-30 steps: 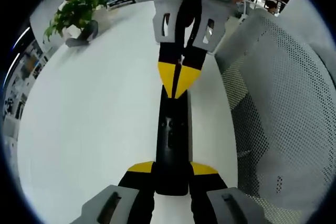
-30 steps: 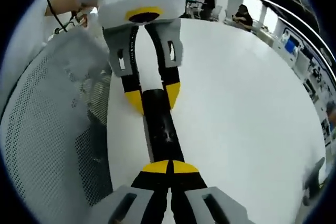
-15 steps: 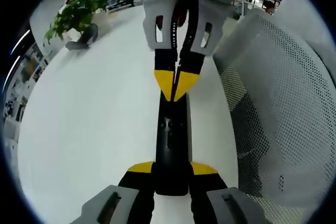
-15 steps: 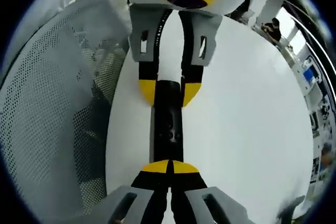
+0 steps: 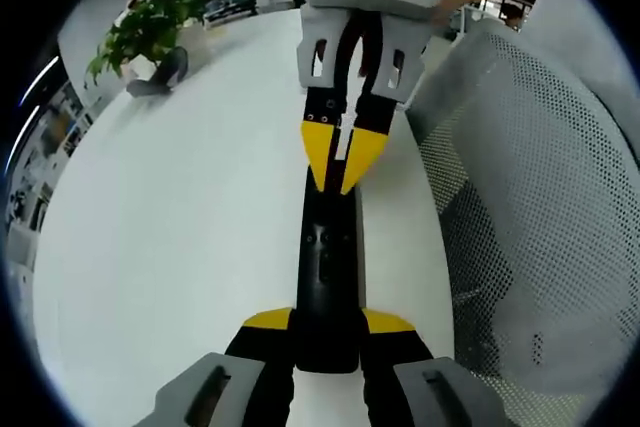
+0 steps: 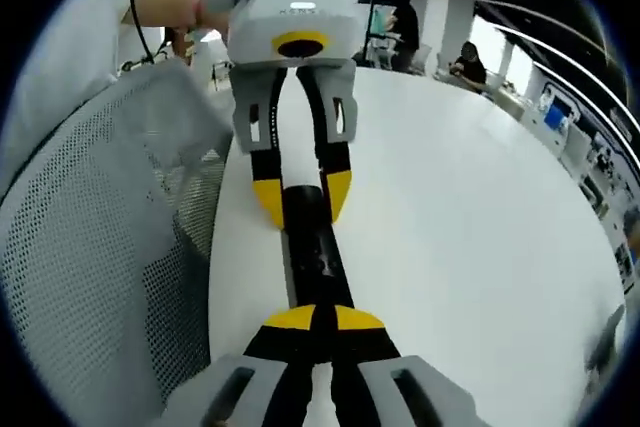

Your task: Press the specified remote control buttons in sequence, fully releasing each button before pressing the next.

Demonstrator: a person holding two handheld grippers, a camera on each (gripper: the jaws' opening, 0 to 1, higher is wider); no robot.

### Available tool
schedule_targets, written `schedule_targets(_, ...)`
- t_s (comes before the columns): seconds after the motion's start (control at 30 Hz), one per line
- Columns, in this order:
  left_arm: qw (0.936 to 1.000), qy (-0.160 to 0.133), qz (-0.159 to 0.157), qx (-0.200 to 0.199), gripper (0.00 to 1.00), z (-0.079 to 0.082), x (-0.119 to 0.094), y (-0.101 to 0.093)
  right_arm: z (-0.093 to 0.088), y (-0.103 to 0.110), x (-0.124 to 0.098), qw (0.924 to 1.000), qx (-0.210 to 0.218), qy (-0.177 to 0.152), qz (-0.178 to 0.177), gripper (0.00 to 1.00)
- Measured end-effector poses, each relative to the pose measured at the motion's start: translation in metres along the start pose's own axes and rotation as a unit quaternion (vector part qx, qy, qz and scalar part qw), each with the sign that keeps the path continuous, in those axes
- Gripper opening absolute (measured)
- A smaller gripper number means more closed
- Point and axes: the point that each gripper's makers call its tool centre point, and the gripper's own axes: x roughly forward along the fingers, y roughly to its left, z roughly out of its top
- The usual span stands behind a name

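Centre frame, on the tabletop [image 5: 180, 227]: left gripper [image 5: 327, 332] fingers clamp remote [image 5: 328, 277]; right gripper [image 5: 338, 167], fingers closed, should press straight down, then lift clear.

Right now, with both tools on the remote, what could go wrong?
1. The left tool clamps just one end of the black remote; a hard press could tilt or slip it.
2. The right tool is shut, its tip wide against the small buttons, so it may hit the wrong one.
3. The remote lies near the white table edge, beside the mesh chair.
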Motion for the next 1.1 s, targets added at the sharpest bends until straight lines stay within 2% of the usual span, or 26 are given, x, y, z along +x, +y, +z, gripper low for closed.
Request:
schedule_targets(0.1,1.0,-0.003,0.0,0.0,0.24,0.0,0.0,0.0,0.001,-0.006,0.001,0.9997,-0.023,0.007,-0.008,0.09)
schedule_targets(0.13,1.0,-0.003,0.0,0.0,0.24,0.0,0.0,0.0,0.001,0.005,0.003,0.999,-0.023,0.015,0.035,0.05)
schedule_targets(0.17,1.0,-0.004,0.0,0.0,0.24,0.0,0.0,0.0,0.001,0.007,0.004,0.9987,-0.023,0.016,0.042,0.03)
schedule_targets(0.2,1.0,-0.005,-0.001,0.0,0.24,0.0,0.0,0.0,0.003,0.001,0.004,0.9977,-0.059,0.022,0.027,0.03)
schedule_targets(0.23,1.0,-0.007,-0.001,0.0,0.24,0.0,0.0,0.0,0.002,0.001,0.004,0.9964,-0.076,0.026,0.028,0.03)
schedule_targets(0.47,0.9999,-0.013,0.0,-0.003,0.24,0.0,0.0,0.001,0.003,0.002,0.005,0.9942,-0.075,0.062,0.046,0.03)
schedule_targets(0.53,0.9999,-0.015,0.0,-0.003,0.24,0.0,0.0,0.001,0.002,0.002,0.006,0.9925,-0.062,0.09,0.055,0.03)
schedule_targets(0.57,0.9999,-0.016,0.0,-0.004,0.24,0.0,0.0,0.001,0.001,0.002,0.006,0.9886,-0.08,0.111,0.063,0.03)
schedule_targets(0.63,0.9998,-0.018,-0.001,-0.004,0.24,0.0,0.001,0.001,0.001,0.002,0.007,0.9838,-0.082,0.146,0.065,0.03)
schedule_targets(0.73,0.9998,-0.018,-0.002,-0.004,0.24,0.0,0.001,0.001,0.002,0.001,0.009,0.9819,-0.075,0.158,0.073,0.03)
schedule_targets(0.83,0.9998,-0.018,-0.002,-0.005,0.24,0.0,0.001,0.001,0.0,0.0,0.008,0.9847,-0.056,0.147,0.075,0.03)
schedule_targets(0.9,0.9998,-0.019,-0.001,-0.004,0.24,0.0,0.002,0.002,0.001,0.001,0.007,0.987,-0.081,0.121,0.066,0.04)
schedule_targets(0.97,0.9997,-0.022,-0.001,-0.006,0.24,0.0,0.001,0.002,0.001,0.001,0.005,0.9936,-0.057,0.083,0.05,0.04)
schedule_targets(1.0,0.9997,-0.023,-0.001,-0.007,0.24,0.0,0.001,0.002,0.002,0.001,0.004,0.9968,-0.042,0.053,0.044,0.04)
schedule_targets(1.1,0.9996,-0.026,0.0,-0.01,0.24,0.0,0.001,0.002,0.003,0.0,0.003,0.9995,0.002,-0.011,0.028,0.04)
